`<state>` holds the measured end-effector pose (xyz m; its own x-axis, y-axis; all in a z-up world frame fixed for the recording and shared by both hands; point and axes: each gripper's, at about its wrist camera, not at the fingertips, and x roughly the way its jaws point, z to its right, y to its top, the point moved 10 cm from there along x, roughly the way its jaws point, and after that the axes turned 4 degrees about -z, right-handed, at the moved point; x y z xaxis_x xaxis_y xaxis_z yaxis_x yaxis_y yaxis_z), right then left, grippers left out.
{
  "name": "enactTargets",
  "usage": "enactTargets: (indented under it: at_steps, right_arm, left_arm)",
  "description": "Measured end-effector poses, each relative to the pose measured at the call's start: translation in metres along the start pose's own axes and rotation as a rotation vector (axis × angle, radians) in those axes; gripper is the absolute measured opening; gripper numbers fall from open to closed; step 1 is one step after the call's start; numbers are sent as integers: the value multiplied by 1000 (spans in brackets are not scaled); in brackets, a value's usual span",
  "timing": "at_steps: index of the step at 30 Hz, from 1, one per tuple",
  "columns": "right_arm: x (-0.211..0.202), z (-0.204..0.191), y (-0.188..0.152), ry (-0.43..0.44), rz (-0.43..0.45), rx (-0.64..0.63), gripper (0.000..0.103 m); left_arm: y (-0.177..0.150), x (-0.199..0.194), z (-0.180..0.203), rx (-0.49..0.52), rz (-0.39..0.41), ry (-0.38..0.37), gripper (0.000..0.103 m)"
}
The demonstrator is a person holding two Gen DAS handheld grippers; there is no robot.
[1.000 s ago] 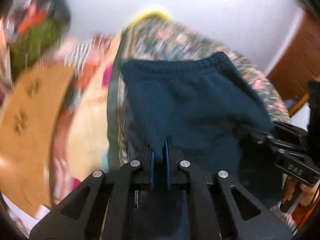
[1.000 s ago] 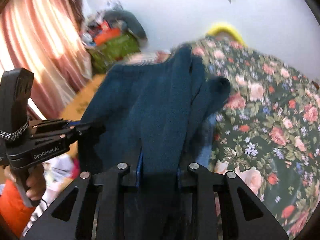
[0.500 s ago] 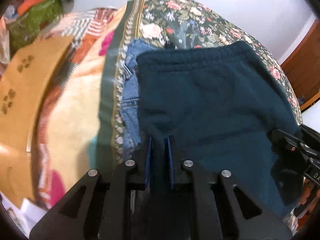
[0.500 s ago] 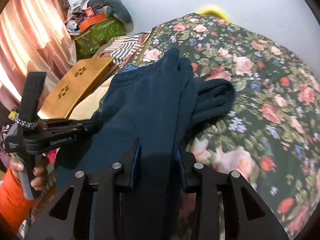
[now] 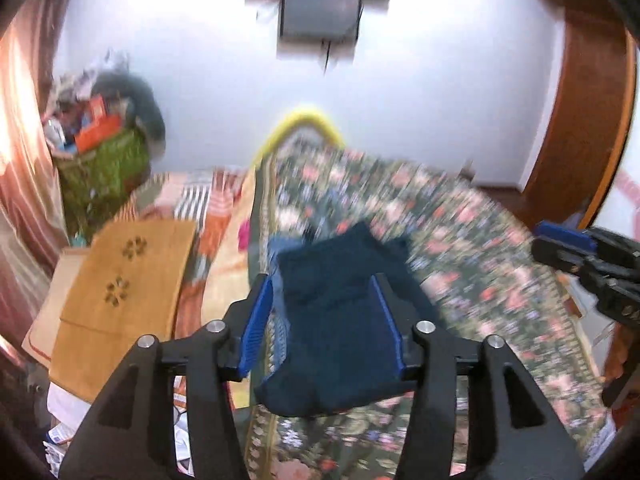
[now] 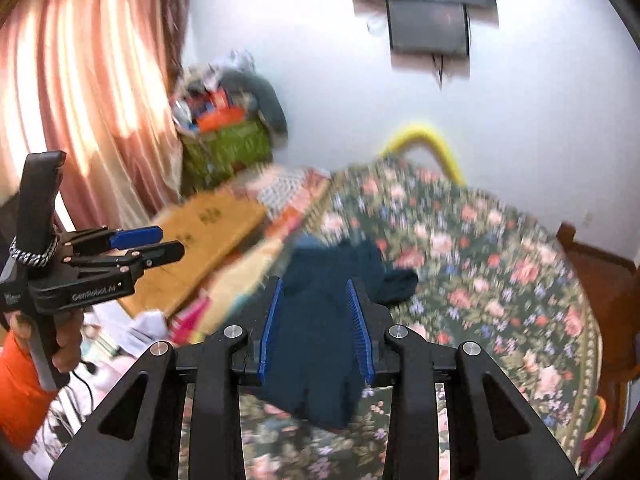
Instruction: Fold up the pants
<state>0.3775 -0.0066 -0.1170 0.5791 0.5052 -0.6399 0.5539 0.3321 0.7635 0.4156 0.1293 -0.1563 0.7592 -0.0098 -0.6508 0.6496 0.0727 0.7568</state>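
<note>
The dark blue pants [image 5: 340,320] lie folded on the floral bedspread [image 5: 460,264], on top of a piece of light blue denim [image 5: 280,248]. My left gripper [image 5: 322,288] is open and empty, raised above and back from the pants. My right gripper [image 6: 314,292] is open and empty too, above the pants [image 6: 320,344]. The right gripper also shows at the right edge of the left wrist view [image 5: 560,244], and the left gripper at the left of the right wrist view [image 6: 160,242].
A wooden board [image 5: 120,288] lies left of the bed. A green basket of clutter [image 5: 104,160] stands in the far left corner by pink curtains [image 6: 80,100]. A yellow hoop [image 5: 304,124] sits at the bed's far end. A wooden door frame [image 5: 592,100] is at right.
Both grippers have opened and let go of the pants, then lifted up and back. The pants now lie folded on the bed.
</note>
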Motion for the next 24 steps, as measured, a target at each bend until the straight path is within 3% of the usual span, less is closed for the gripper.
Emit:
enactTargets:
  at_steps: [10,13,15,17,21,24]
  right_arm:
    - [-157,-78,14,3,306,-109,29]
    - [-187,-94,7,8,368,-122,29]
    - [-204,-106,0,5,402,-138,30]
    - [-214,-112,-7,0,421,-143,38]
    - [-224,-121,-17,-25,459,-141,63]
    - [-225,-122,-21,-42,468,-127,78]
  left_arm:
    - [1,-183,48,12,323,15,70]
    - [-9,-222,60,26,389,34,73]
    - [-18,-243,67,35,428,52,81]
    - [-26,-260,72,41,464,67,88]
    - [-39,-279,78,37,496,86,99]
    - [-45,-286,76,18,500,79,102]
